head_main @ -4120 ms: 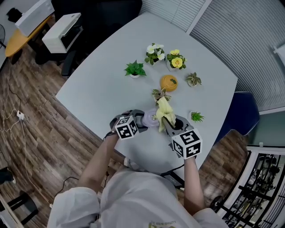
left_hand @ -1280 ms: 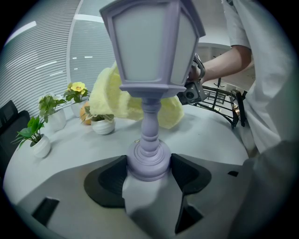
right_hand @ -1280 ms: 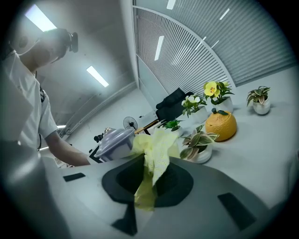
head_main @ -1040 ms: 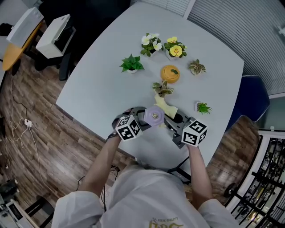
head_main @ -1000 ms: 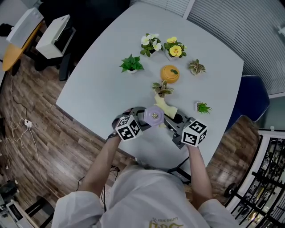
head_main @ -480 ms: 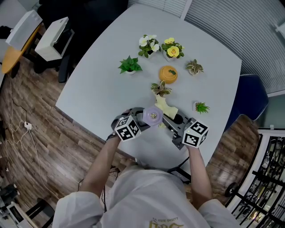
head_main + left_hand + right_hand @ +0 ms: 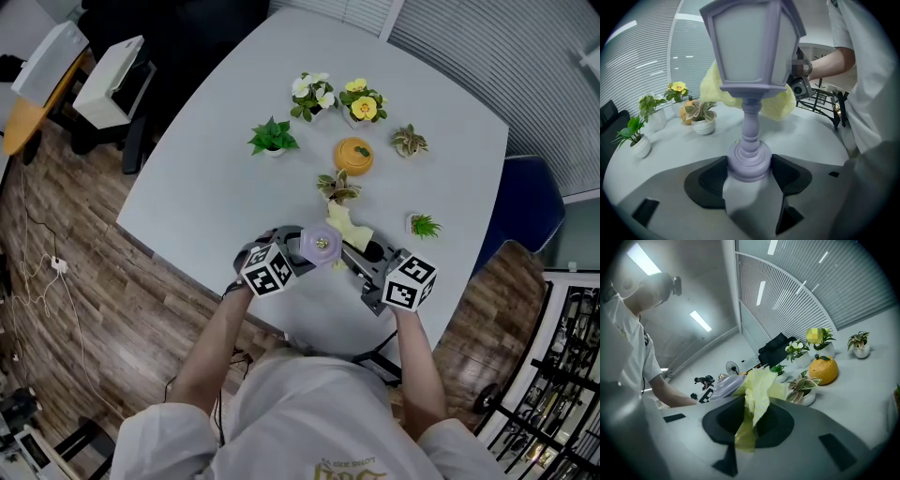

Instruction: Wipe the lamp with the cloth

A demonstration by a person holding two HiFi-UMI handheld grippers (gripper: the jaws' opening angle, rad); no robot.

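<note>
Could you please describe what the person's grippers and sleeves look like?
The left gripper and right gripper are grey with black pads; each carries a white cube with black square markers. The person wears a white short-sleeved shirt.

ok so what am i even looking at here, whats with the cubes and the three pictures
No robot: a person holds tongs in each hand; the marker cubes are part of them. One picture looks down from a camera on the person's head; the other two come from cameras on the tongs. The left tongs grip the base of a purple lamp. The right tongs pinch a yellow cloth right by its shade. On the grey table stand small potted plants and a round orange ornament.
</note>
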